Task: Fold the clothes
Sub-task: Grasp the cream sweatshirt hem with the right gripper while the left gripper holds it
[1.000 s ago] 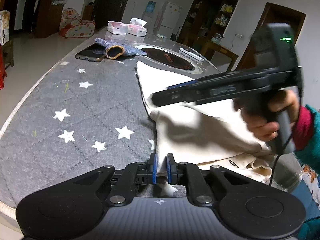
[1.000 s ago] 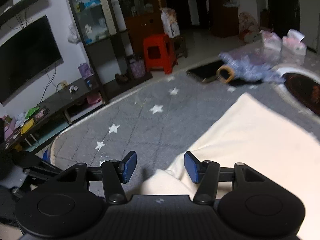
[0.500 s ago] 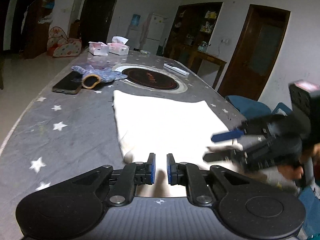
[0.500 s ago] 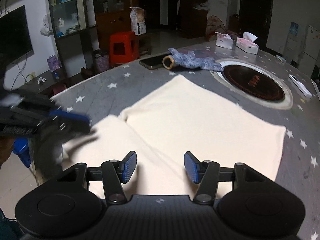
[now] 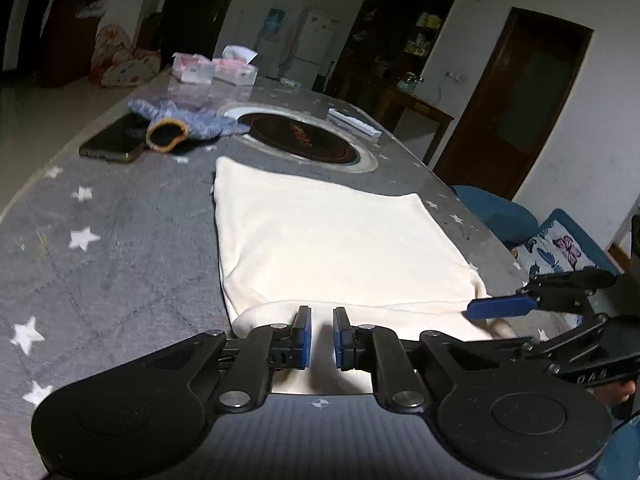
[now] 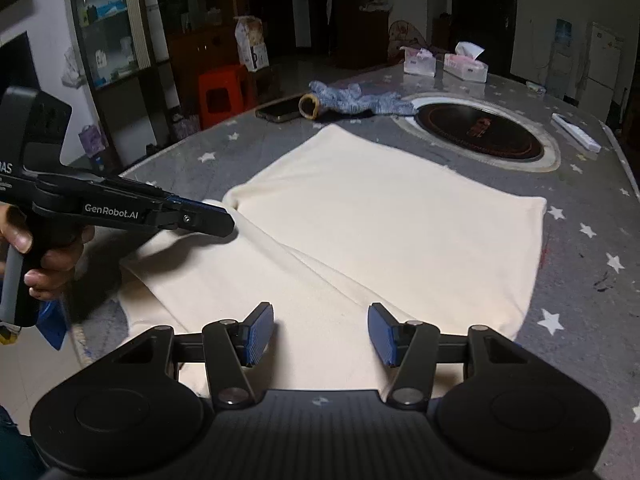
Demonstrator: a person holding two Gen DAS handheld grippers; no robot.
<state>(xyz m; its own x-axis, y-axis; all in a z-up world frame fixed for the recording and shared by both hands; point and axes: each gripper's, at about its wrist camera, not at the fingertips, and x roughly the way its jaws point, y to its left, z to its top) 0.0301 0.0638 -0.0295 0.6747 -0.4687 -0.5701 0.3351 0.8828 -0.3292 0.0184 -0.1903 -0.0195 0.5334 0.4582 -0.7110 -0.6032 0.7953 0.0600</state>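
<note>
Cream cloth, the garment (image 5: pixel 332 248), lies spread on the star-printed counter (image 5: pixel 120 240) with a folded band along its near edge, a layer lapped over the main panel. A second ago my left fingers (image 5: pixel 319 338) were pinched on a raised fold of it and the cloth stood bunched; now it has dropped flat, and those fingers stand a narrow gap apart with nothing between them, hovering just over the near hem. My right fingers (image 6: pixel 320 332) are spread wide and empty above the near right part of the cloth, having swung across from the left side of the counter. I judge that one fold has just been laid and let go, so the piece is partly folded: shorter, but broad from left to right. Far beyond it sit a phone (image 5: pixel 112 142), a blue knitted glove (image 5: pixel 188 122) and the round inset burner (image 5: pixel 300 140), all clear of the garment.
</note>
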